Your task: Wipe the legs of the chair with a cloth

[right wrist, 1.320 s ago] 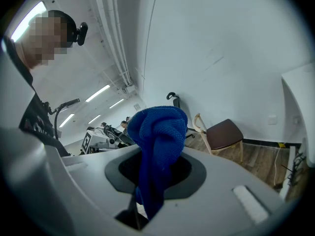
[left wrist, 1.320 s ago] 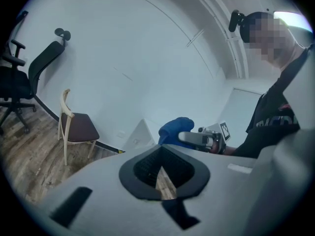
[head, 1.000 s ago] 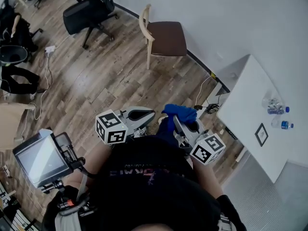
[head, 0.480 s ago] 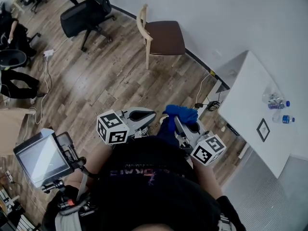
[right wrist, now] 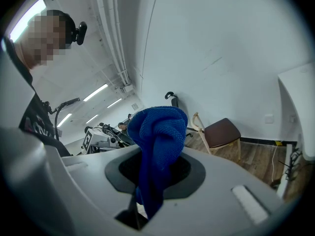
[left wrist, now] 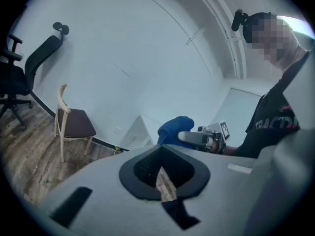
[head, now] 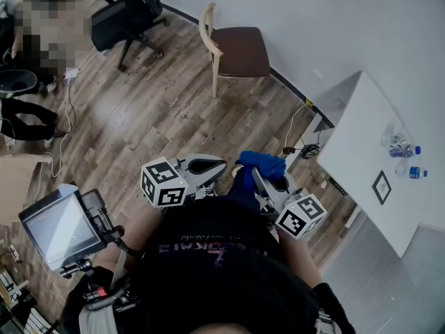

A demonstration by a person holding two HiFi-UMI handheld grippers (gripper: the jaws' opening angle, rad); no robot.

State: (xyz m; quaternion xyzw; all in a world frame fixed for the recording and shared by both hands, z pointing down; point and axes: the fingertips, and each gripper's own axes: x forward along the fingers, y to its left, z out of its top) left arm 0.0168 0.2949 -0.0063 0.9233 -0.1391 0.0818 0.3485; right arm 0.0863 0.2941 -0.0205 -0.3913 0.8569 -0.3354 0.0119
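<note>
Wood-plank flooring [head: 160, 110] ran up to a white wall [head: 313, 19], and against that wall stood the chair [head: 236, 51], pale wooden frame and dark brown seat, all its legs on the floor and nothing touching them. A black office chair [head: 128, 16] sat to one side of it, and a white table [head: 368, 152] carrying a few bottles [head: 400, 145] stood on the other side. Both tools were held close in front of the person's body, well apart from the chair. The right gripper [head: 256, 175] had its jaws pinched on the blue cloth [head: 263, 163]; in the right gripper view the cloth [right wrist: 157, 146] rose bunched out of the closed jaws of that gripper [right wrist: 143, 205] and flopped over, with the chair [right wrist: 221, 132] small in the distance behind it. The left gripper [head: 217, 167] carried nothing: in its own view the jaws [left wrist: 165, 181] were pressed together, only a thin sliver of floor showing between them. That view also caught the chair [left wrist: 74, 124] by the wall, and the cloth [left wrist: 172, 129] off to the right. A small screen on a mount [head: 59, 228] hung at the person's left side
</note>
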